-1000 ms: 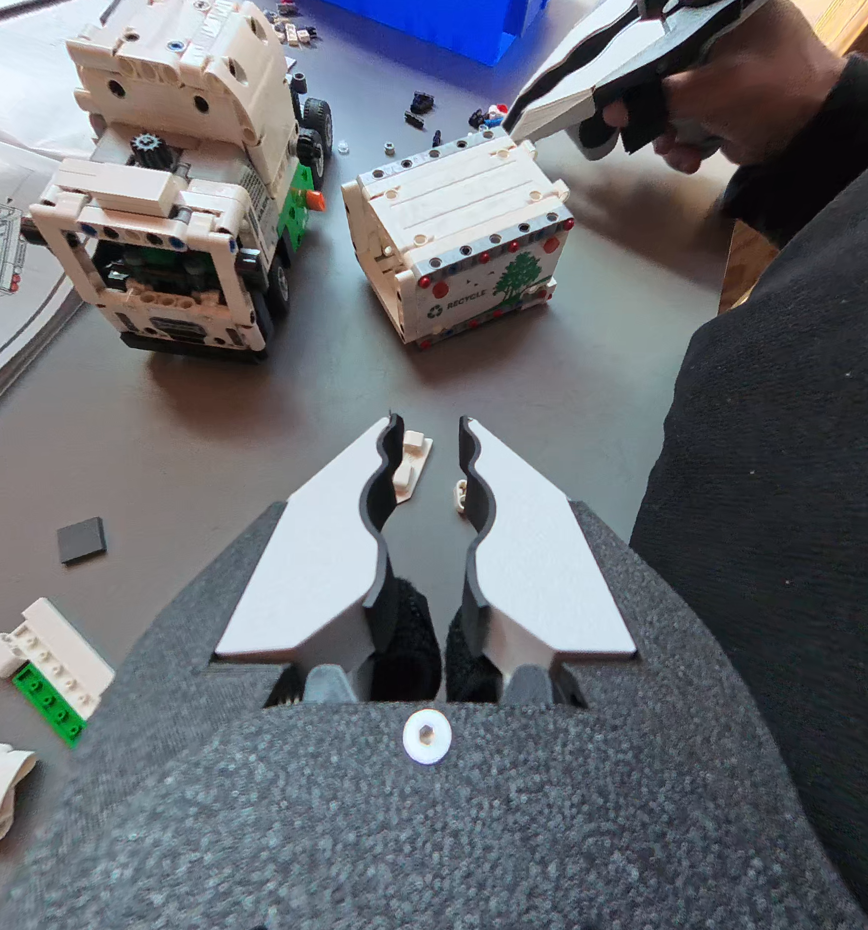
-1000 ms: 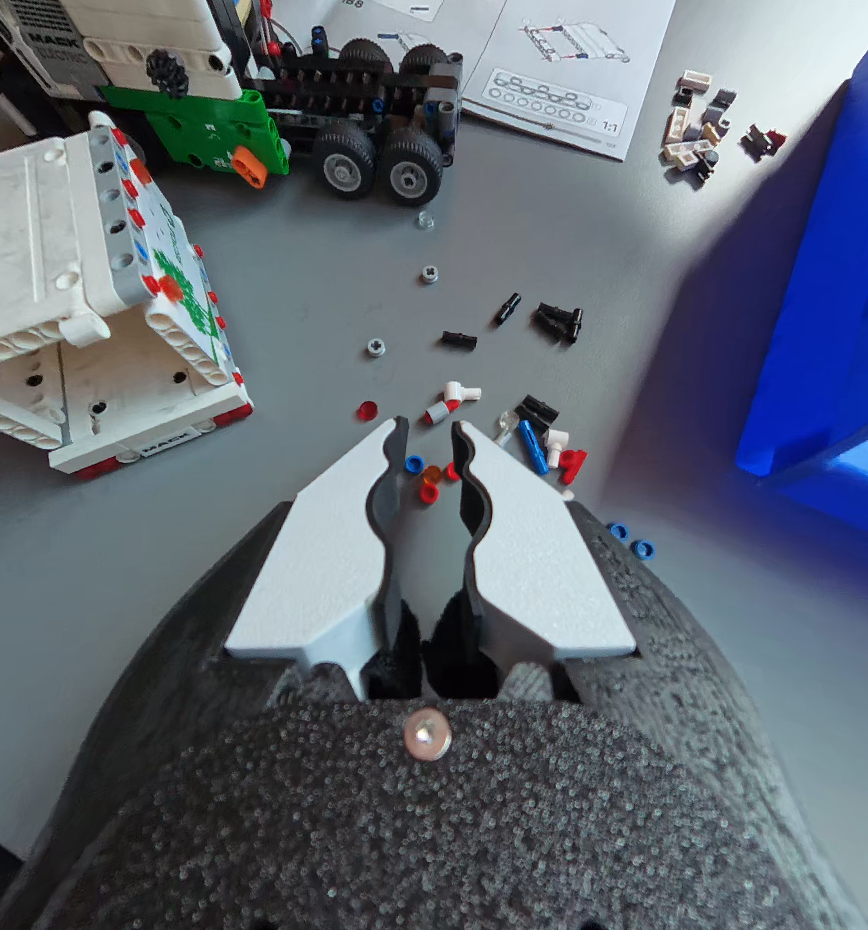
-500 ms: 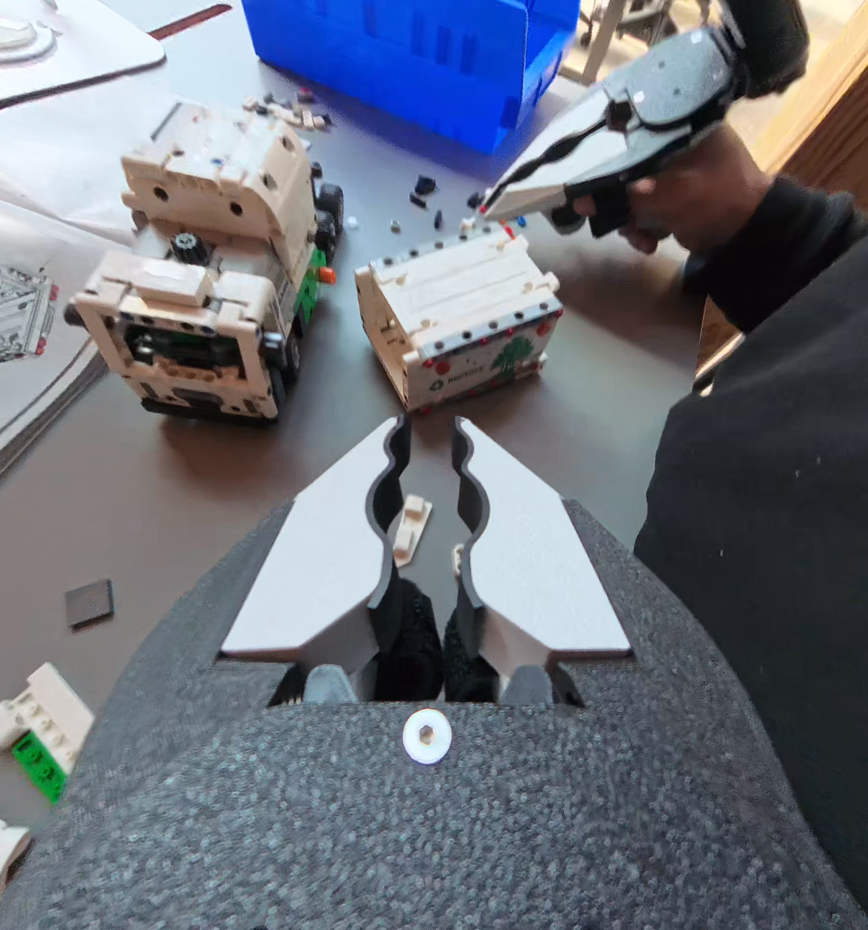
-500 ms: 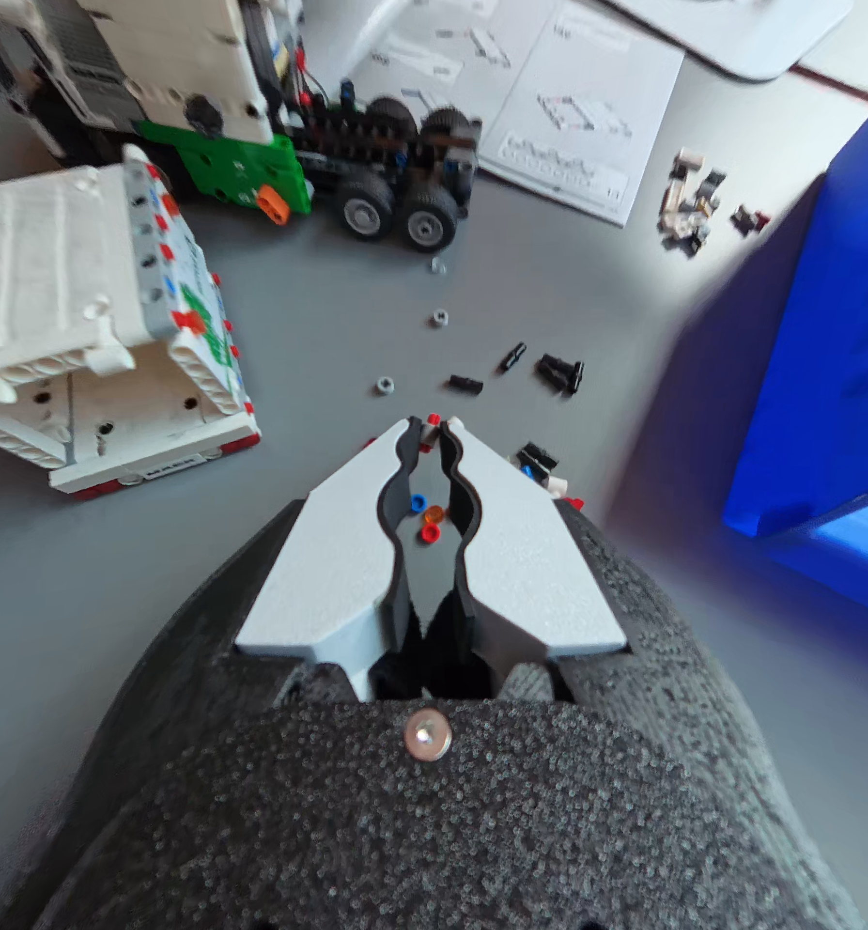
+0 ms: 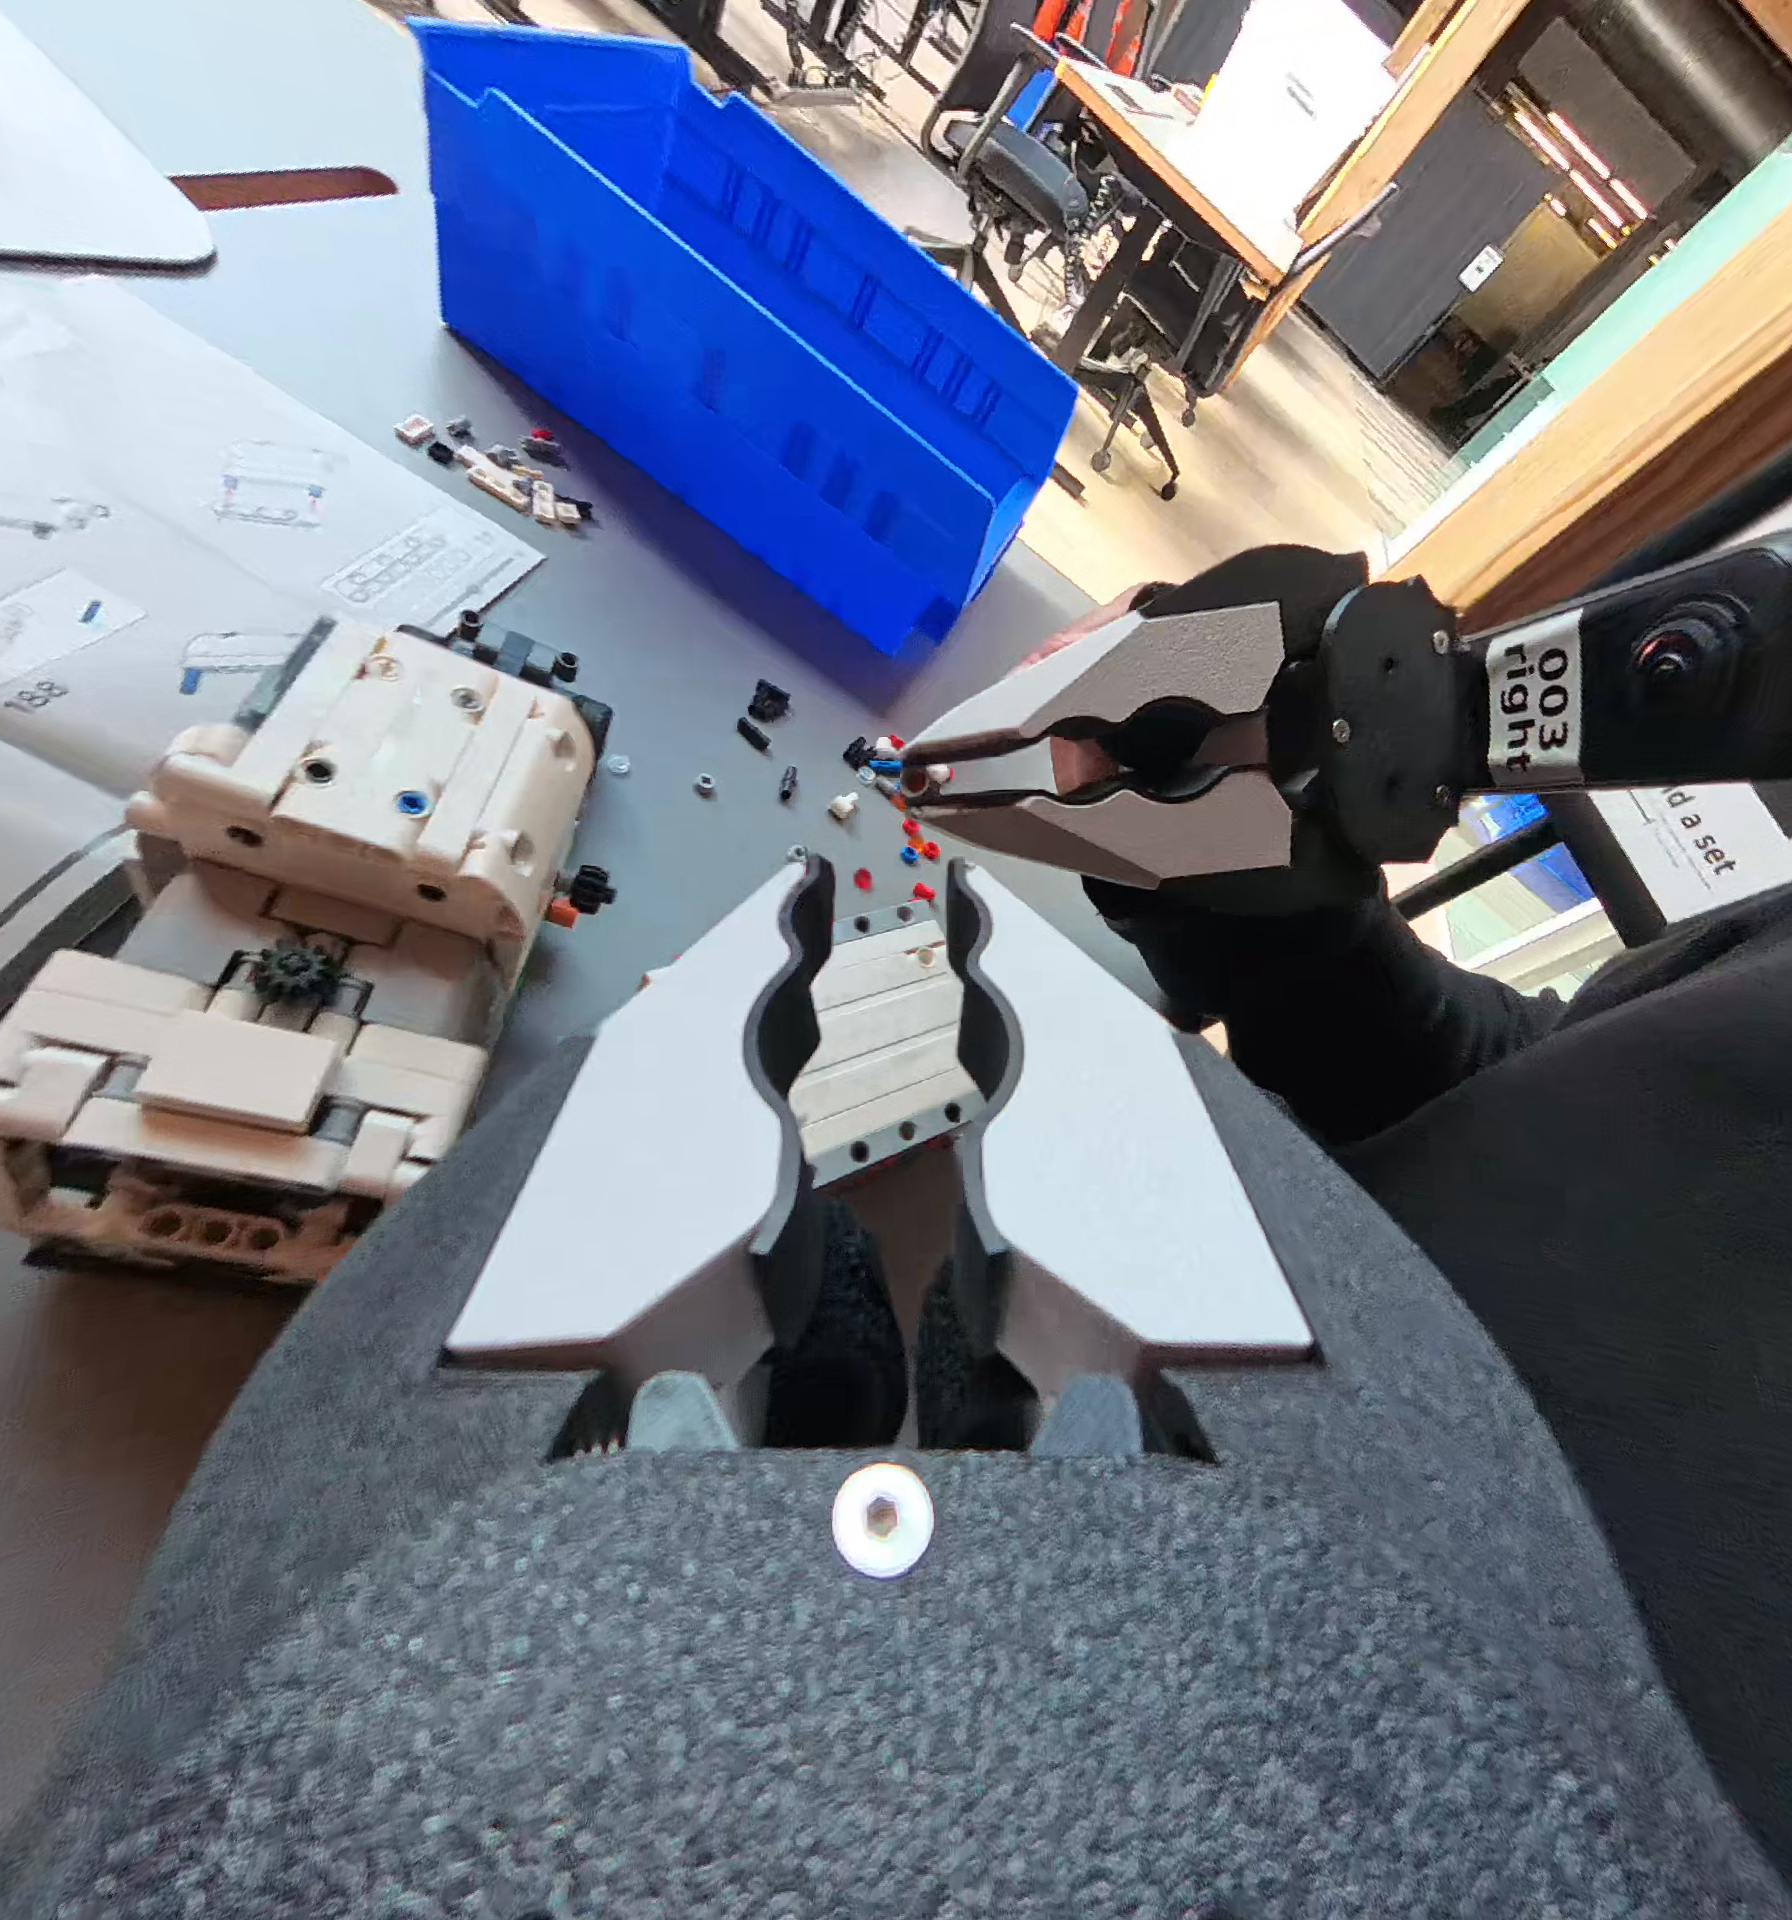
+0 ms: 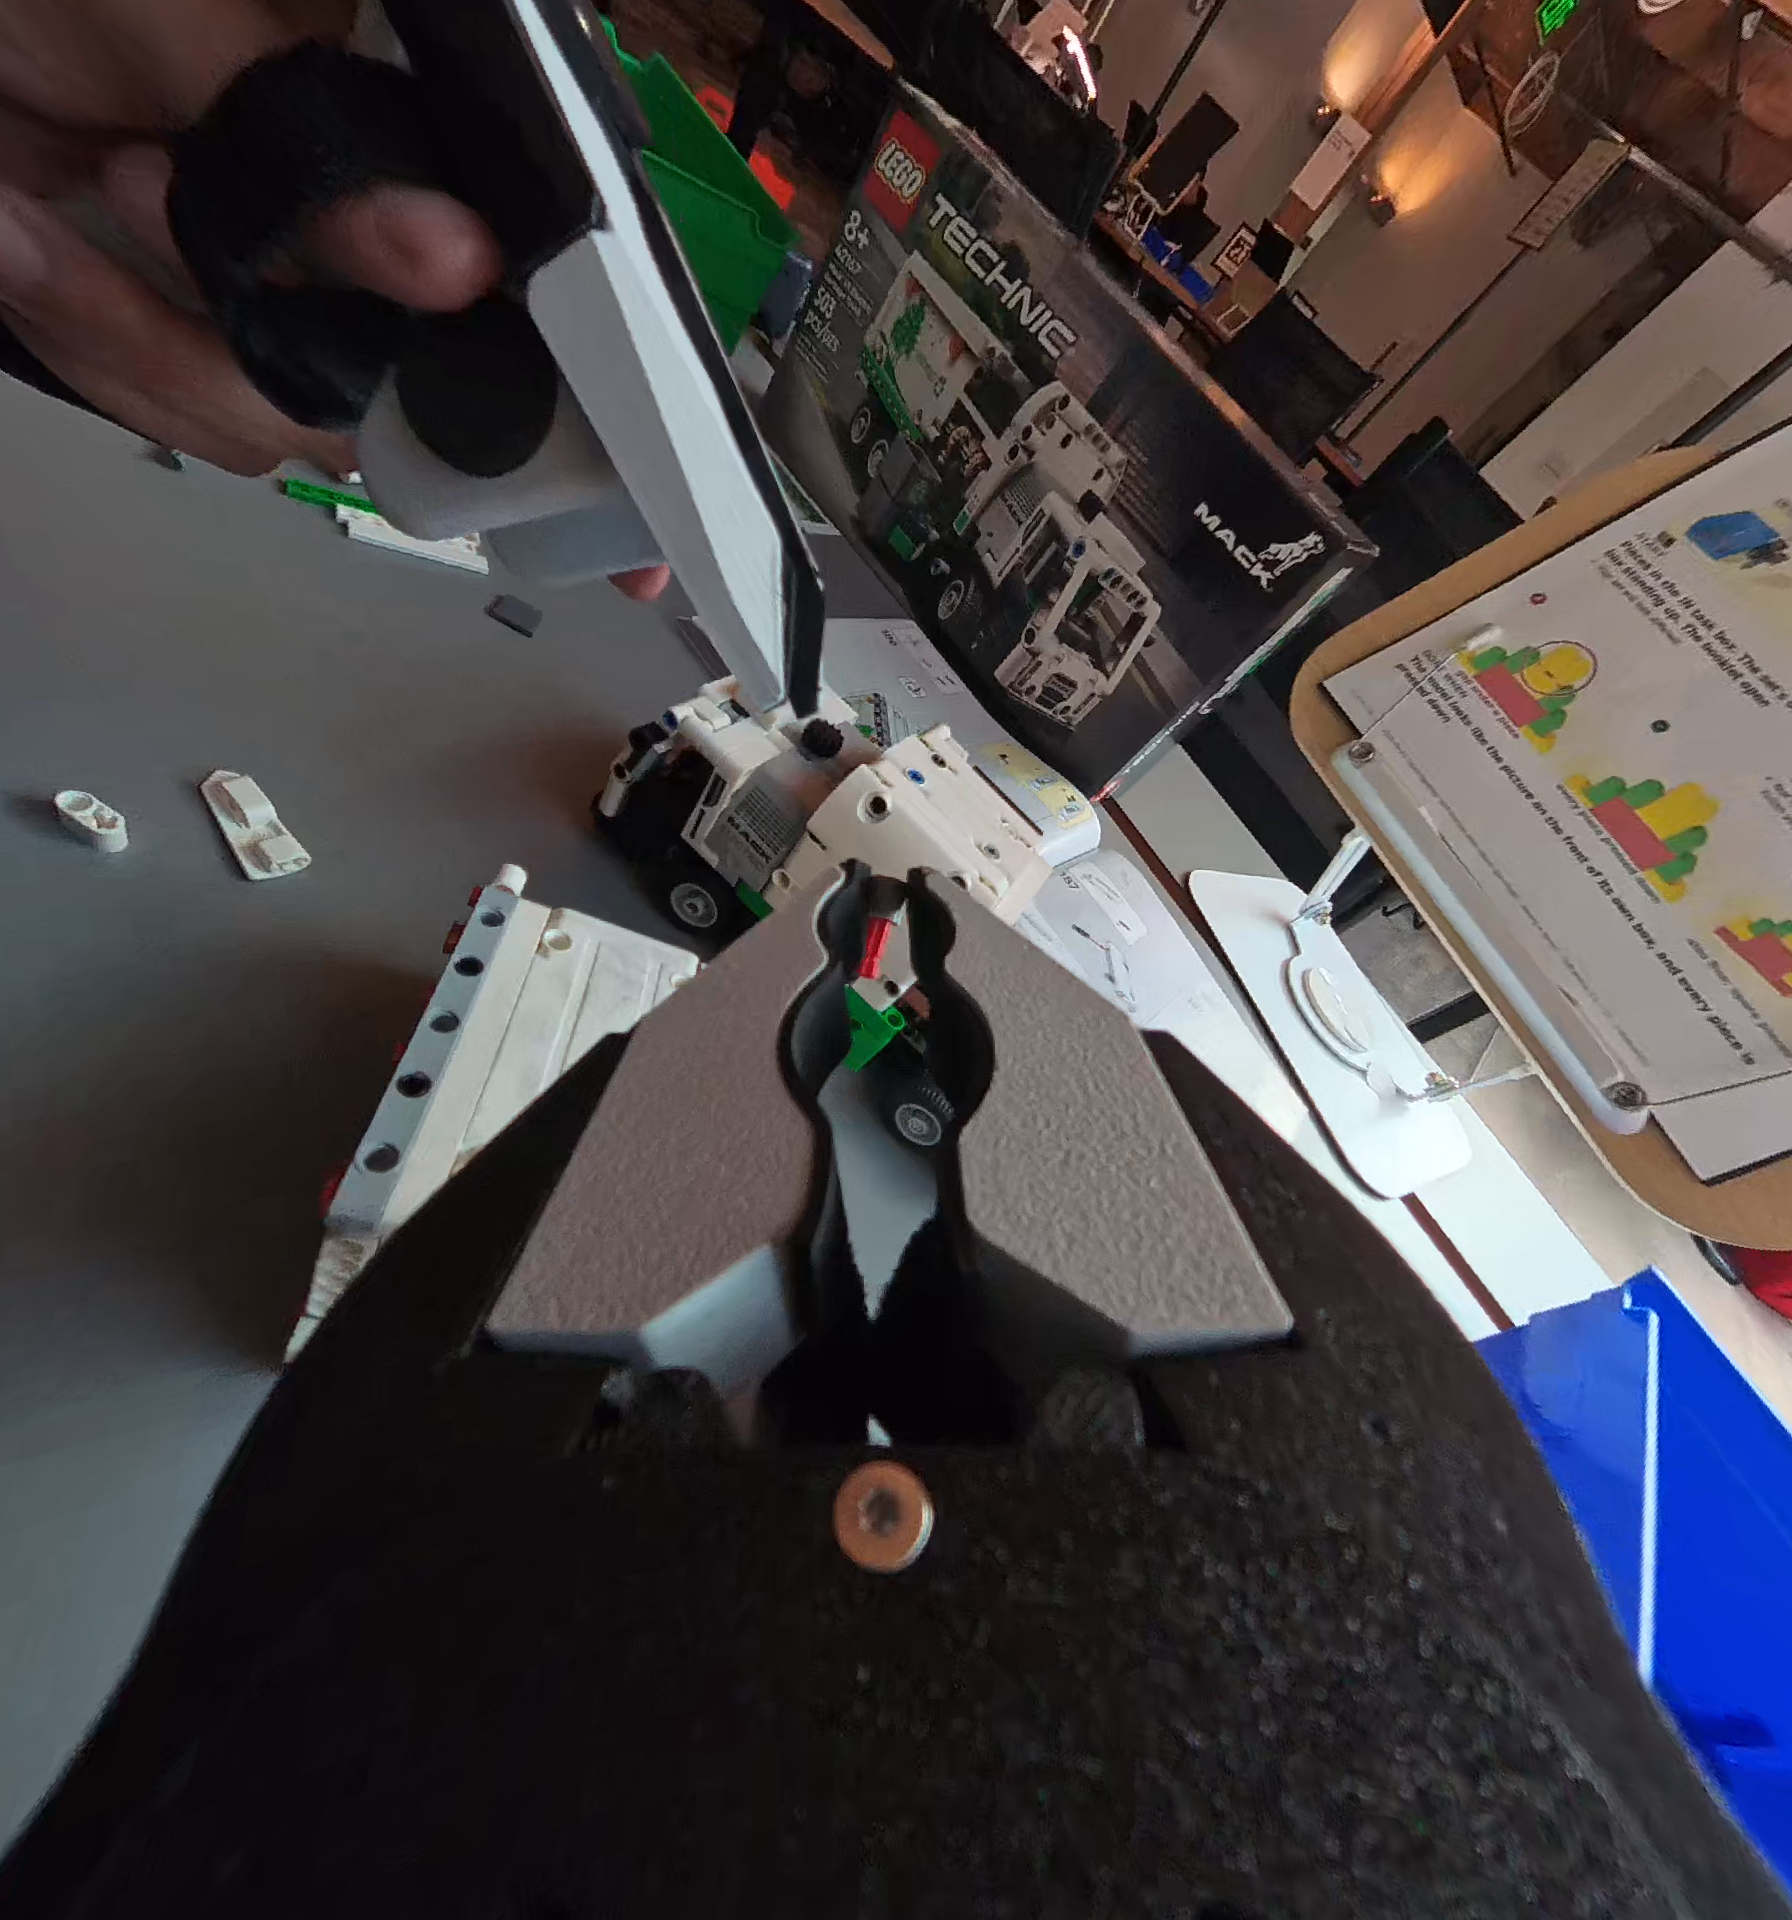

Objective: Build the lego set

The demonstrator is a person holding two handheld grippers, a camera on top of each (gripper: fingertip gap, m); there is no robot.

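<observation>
Red-and-grey, the single small pin (image 6: 874, 928) sits pinched at the very tips of the right gripper (image 6: 884, 902), raised above the bench; so slight a hold may let it twist or drop among the loose parts (image 5: 876, 800). One truck chassis (image 5: 279, 966) stands toward the bench's left edge. One white container body (image 5: 887, 1039) lies below the left gripper (image 5: 879, 883), whose jaws stand apart and empty, and one blue bin (image 5: 726, 343) occupies the far edge.

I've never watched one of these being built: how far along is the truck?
Mostly done: the truck has its cab and wheels, and the white box body is assembled but lies apart. In hand: the right gripper pinches a small red pin; the left gripper is open above the body. Left: loose bits on the table.
</observation>
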